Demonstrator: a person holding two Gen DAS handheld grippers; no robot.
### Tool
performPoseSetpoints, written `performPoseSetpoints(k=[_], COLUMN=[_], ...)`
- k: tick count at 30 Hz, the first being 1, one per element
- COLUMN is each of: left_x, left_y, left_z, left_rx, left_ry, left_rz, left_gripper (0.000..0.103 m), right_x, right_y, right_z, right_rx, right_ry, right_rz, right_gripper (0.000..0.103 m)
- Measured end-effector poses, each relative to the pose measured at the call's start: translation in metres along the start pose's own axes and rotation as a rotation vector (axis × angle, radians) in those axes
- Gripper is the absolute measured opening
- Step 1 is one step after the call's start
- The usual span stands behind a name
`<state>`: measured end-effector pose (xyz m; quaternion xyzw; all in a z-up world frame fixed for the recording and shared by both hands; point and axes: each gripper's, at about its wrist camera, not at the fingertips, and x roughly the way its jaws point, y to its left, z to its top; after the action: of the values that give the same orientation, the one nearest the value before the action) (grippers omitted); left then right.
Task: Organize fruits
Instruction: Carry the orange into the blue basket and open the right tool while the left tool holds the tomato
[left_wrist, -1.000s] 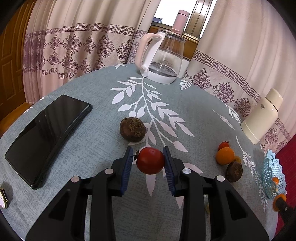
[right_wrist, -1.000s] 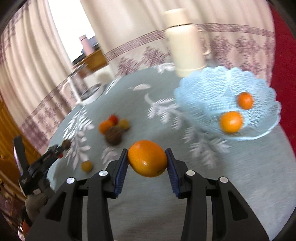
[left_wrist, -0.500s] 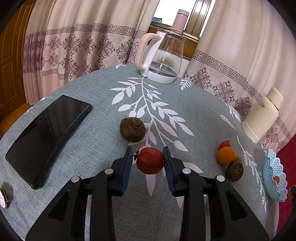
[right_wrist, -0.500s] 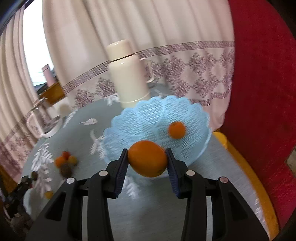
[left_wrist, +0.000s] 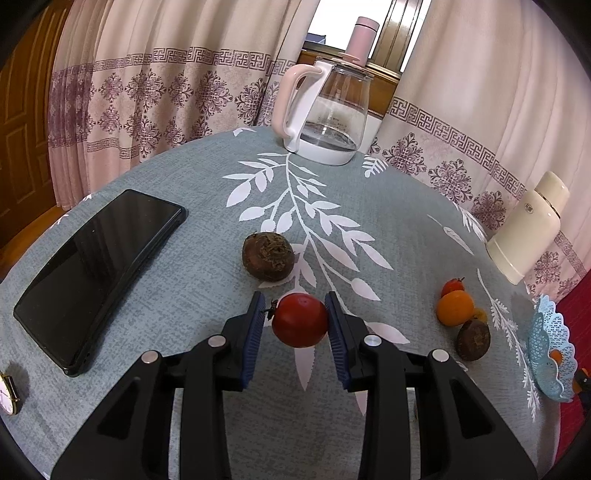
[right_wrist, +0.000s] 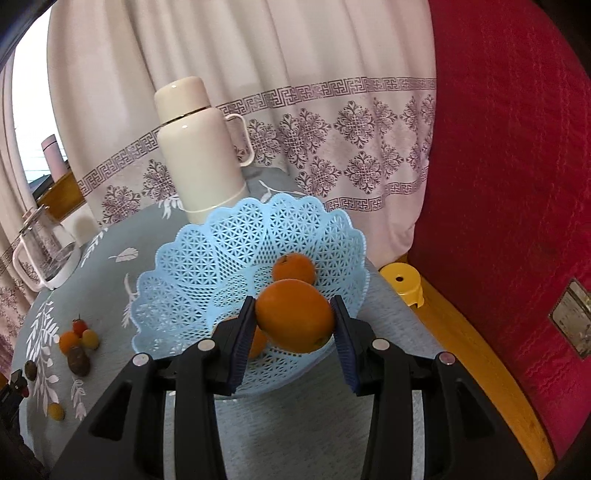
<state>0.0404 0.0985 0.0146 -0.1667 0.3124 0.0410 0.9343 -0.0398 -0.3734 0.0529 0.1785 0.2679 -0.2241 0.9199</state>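
Right wrist view: right tongs pinch a big round orange just above the pale-blue lattice plastic basket w/ two smaller oranges inside, cream thermos flask behind. Left wrist view — left tongs clamp a red round tomato over the grey leaf-print surface; brown wrinkled passion fruit just ahead, black smartphone off to the left.
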Motion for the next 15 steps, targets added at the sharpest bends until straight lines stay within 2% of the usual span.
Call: performPoseSetpoints(k=[9,15], left_x=[0.000,-0.001], left_y=[-0.004,-0.012], left_z=[-0.001,0.002], left_rx=[0.018,0.047], left_ry=[-0.001,0.001], left_rz=[0.014,0.012], left_gripper=[0.034,0.034], right_x=[-0.012,-0.030], right_y=[-0.002,0.001], right_z=[0.000,-0.004], right_rx=[0.003,-0.009], right_ry=[-0.082,-0.199], right_rz=[-0.044,-0.126], right_gripper=[0.042,0.057])
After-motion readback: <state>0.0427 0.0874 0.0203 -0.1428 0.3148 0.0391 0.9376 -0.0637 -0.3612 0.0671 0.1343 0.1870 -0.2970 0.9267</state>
